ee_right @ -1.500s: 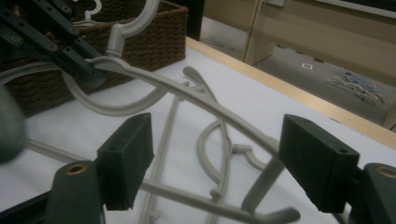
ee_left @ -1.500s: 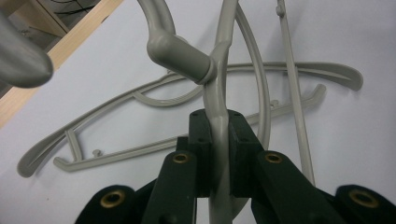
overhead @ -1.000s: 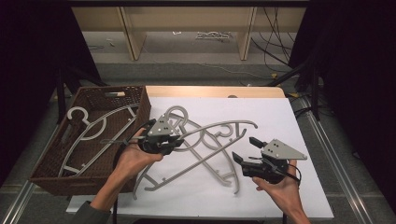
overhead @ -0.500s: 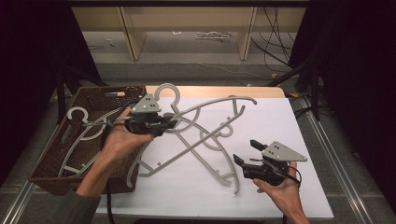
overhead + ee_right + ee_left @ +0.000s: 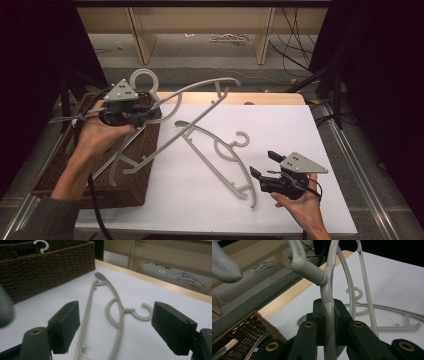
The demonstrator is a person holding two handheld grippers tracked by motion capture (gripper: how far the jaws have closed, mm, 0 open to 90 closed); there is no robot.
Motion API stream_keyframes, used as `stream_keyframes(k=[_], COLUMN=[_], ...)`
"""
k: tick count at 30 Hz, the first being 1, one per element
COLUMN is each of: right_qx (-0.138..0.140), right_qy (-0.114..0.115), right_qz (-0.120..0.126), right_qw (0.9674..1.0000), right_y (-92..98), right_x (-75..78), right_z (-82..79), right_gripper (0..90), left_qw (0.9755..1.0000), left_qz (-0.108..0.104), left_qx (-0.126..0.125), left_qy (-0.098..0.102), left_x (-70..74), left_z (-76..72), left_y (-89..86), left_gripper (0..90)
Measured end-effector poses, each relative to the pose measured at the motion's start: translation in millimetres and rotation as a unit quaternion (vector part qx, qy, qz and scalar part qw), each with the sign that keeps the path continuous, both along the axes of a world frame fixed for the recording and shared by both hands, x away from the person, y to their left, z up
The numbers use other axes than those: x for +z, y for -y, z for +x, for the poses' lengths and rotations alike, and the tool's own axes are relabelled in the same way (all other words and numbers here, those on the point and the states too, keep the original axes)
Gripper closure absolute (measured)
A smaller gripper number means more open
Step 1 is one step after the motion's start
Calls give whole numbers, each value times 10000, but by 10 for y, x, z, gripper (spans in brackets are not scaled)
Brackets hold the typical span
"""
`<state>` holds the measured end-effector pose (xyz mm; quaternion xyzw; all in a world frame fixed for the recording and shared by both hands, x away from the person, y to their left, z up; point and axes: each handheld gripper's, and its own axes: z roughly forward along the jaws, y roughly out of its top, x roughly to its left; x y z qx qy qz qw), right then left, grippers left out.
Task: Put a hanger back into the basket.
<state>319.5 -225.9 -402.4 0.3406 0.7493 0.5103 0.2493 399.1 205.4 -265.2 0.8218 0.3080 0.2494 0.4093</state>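
We find the left tool [image 5: 142,114] clamped on the neck of a grey plastic hanger [image 5: 195,102], held tilted above the basket [image 5: 145,150]; we judge it should be levelled over the basket's opening and lowered so its long arm clears the rim. The right tool [image 5: 262,167], jaws apart and empty, waits right of the basket beside a second matching hanger [image 5: 215,157], flat on the white surface [image 5: 280,125].

**Hangers, basket, grippers: the count**

I count three grey hangers: one hanger in my left jaws [image 5: 165,107], one hanger flat on the desk [image 5: 220,160], and one hanger in the basket [image 5: 40,245], where just its hook shows. One wicker basket [image 5: 145,155]. Two grippers, one in each of my hands.
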Motion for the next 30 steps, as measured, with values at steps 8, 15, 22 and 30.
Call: stream_keyframes(k=[8, 15, 22, 30], right_qx=[-23, -33, -64, -47], right_qy=[-49, -158, -48, -133], right_qz=[-50, -25, -37, -96], right_qw=[10000, 9999, 10000, 9999], right_y=[4, -3, -12, -6], right_x=[-8, -17, -30, -25], right_z=[-2, -7, 4, -4], right_gripper=[235, 217, 216, 216], left_qw=[9979, 9926, 9880, 9837], left_qz=[173, 430, 259, 226], left_qx=[612, 1133, 1502, 1760], left_qy=[118, 114, 266, 300], left_x=[-68, -172, -275, -415], left_z=[80, 165, 214, 262], left_y=[-427, -792, -1056, -1289], left_gripper=[822, 821, 821, 821])
